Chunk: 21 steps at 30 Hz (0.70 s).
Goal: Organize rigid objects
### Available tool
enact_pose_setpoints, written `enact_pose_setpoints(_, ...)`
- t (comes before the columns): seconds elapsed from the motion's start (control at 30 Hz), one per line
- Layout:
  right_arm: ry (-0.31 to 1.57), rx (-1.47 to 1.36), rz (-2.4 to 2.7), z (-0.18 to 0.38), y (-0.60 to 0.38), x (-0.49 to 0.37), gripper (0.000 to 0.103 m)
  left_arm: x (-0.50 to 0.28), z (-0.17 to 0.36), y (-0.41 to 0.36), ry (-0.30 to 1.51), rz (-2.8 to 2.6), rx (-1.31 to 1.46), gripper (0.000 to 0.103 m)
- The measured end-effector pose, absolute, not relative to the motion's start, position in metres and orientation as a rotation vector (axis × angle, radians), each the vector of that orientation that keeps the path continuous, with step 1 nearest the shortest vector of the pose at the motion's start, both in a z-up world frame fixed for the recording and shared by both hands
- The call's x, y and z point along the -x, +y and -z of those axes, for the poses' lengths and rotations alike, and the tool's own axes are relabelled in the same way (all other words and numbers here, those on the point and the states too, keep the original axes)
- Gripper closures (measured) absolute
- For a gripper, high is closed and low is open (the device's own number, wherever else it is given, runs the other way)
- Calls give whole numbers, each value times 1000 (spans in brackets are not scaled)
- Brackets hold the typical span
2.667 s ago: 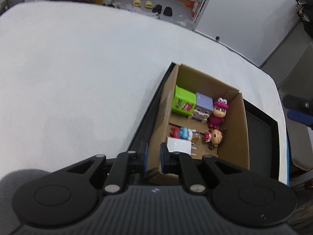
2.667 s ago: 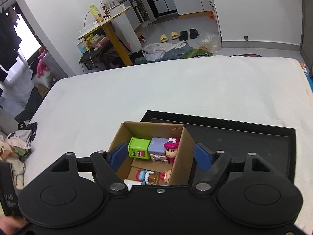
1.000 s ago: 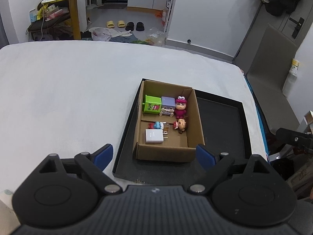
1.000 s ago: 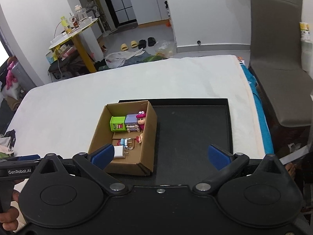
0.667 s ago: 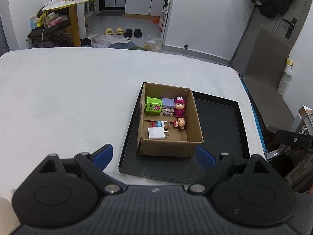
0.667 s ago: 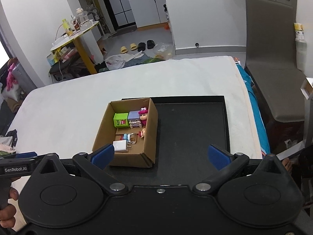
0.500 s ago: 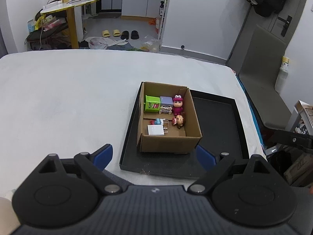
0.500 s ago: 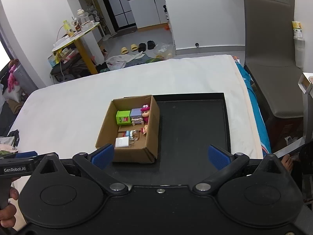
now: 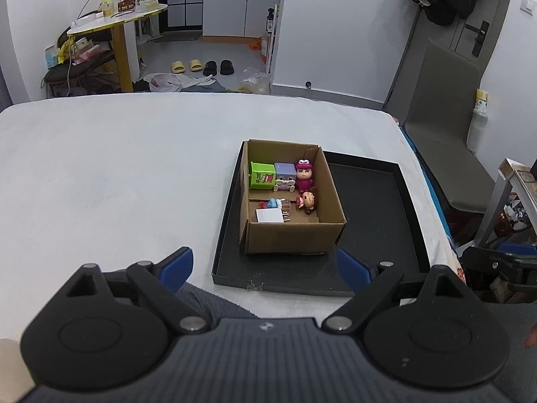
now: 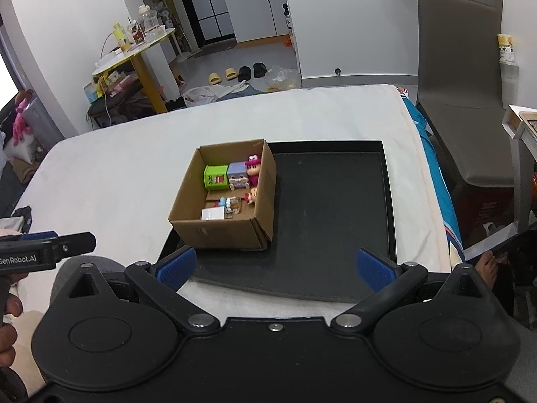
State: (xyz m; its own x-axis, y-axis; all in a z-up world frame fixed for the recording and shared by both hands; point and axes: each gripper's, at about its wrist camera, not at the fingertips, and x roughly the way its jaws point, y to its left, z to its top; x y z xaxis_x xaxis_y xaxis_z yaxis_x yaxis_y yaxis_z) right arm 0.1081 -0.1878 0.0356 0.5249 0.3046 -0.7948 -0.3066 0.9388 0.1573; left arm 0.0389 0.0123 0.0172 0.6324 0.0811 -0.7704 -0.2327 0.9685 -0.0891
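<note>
A: Where do the sorted items sit?

B: In the cardboard box, which stands on the left part of the black tray, itself near the right edge of the white-covered table. Along the box's far wall: green cube, lilac cube, a figurine in a magenta hat. Toward its near wall: a white charger, a small blue-and-red toy, probably a figure, and a brown-haired doll.

A: And the tools?

B: Left gripper and right gripper hang short of the tray's near edge, blue pads spread wide, holding nothing.
</note>
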Motion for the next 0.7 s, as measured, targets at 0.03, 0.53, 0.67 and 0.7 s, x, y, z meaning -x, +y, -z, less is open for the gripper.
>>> enact_pose_setpoints(0.03,951,1,-369,-35,-187,-107,0,-37,-17,12,869,-181,183,11)
enact_pose_setpoints(0.53,950,30,-330,-32,-185,-106,0,-34,-20,13,858,-161,169,11)
enact_pose_setpoints(0.67,949,34,-334,-33,-185,-106,0,-33,-20,14,858,-160,169,11)
enact_pose_setpoints(0.7,949,35,-336,-33,-185,-105,0,-33,-20,14,859,-159,168,11)
